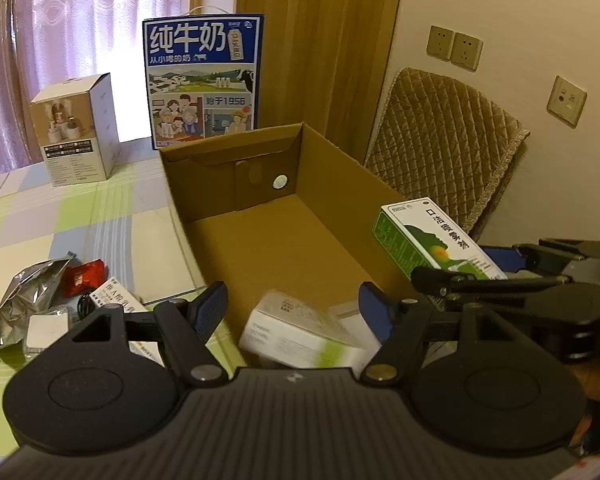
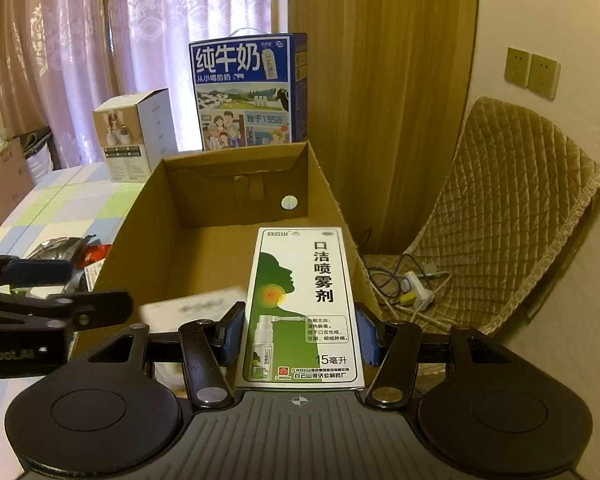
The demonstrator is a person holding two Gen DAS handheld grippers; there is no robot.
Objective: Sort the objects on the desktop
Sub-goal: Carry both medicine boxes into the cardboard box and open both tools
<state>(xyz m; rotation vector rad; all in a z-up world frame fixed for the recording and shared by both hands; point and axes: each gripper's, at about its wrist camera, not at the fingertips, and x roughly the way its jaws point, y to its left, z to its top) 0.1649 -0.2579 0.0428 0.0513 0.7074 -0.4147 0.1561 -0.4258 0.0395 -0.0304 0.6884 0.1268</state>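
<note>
An open cardboard carton stands on the table in front of both grippers. My left gripper hangs over its near end, jaws open. Below and between the blue pads is a white-and-green box, blurred, inside the carton and untouched by either pad. My right gripper is shut on a green-and-white spray box, held lengthwise over the carton's right side. In the left wrist view that spray box sticks out above the carton's right wall.
Left of the carton lie a silver foil pouch, a red packet and a small printed box on the checked tablecloth. A blue milk case and a white product box stand behind. A quilted chair stands at the right.
</note>
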